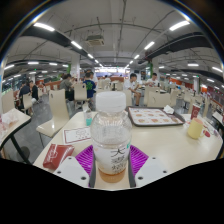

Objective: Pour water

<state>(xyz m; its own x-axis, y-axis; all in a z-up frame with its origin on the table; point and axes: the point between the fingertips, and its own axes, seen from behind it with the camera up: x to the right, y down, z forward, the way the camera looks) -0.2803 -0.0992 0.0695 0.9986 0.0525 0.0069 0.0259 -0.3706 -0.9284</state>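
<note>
Gripper view: gripper (pixel 111 163) apparently clamps bottle (pixel 111 138) between both pads (pixel 86 157).

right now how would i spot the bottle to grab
On the pale table, look just ahead of the gripper: the bottle stands upright between its purple pads. It is clear with a white cap, unlike the flat tray and yellow cup beyond.

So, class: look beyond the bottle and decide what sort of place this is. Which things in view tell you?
Probably a large canteen or food court. Rows of pale tables with chairs, long ceiling strip lights and a dark rectangular meal tray suggest it. The clear plastic bottle with a white cap stands between the gripper fingers.
</note>
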